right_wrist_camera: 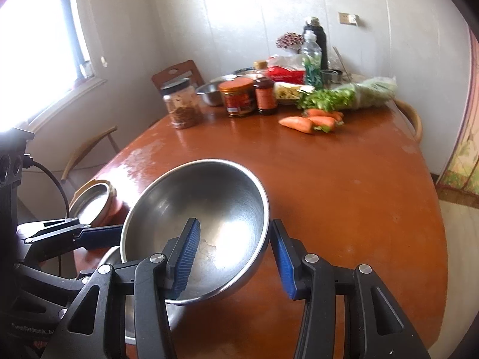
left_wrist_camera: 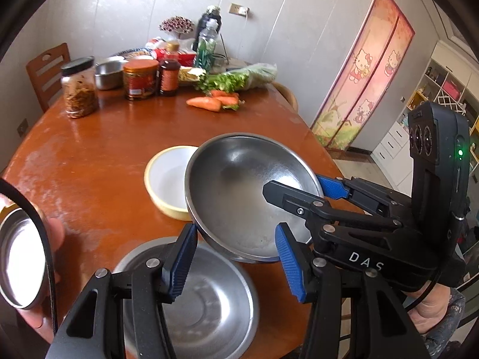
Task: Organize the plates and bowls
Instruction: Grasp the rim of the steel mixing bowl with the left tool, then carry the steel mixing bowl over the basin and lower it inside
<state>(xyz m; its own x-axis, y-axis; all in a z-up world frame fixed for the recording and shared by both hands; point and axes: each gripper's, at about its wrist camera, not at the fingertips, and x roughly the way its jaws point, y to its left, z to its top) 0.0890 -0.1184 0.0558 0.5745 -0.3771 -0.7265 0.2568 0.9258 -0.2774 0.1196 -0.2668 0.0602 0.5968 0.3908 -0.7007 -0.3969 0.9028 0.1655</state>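
A steel bowl (left_wrist_camera: 239,191) hangs tilted in the air over the brown table (left_wrist_camera: 98,155). My right gripper (left_wrist_camera: 295,187) pinches its right rim, one finger inside and one outside. In the right wrist view the bowl (right_wrist_camera: 209,206) fills the middle, its rim between my right gripper's (right_wrist_camera: 235,252) fingers. My left gripper (left_wrist_camera: 236,257) is open and empty, just below the held bowl and above a second steel bowl (left_wrist_camera: 206,299) on the table. A white and yellow bowl (left_wrist_camera: 167,179) sits behind.
Jars (left_wrist_camera: 79,89), a small steel bowl (left_wrist_camera: 109,74), bottles, carrots (left_wrist_camera: 209,103) and bagged greens (left_wrist_camera: 245,77) crowd the table's far side. A steel lid or dish (right_wrist_camera: 92,203) shows at the left. Chairs (left_wrist_camera: 49,71) stand around the table.
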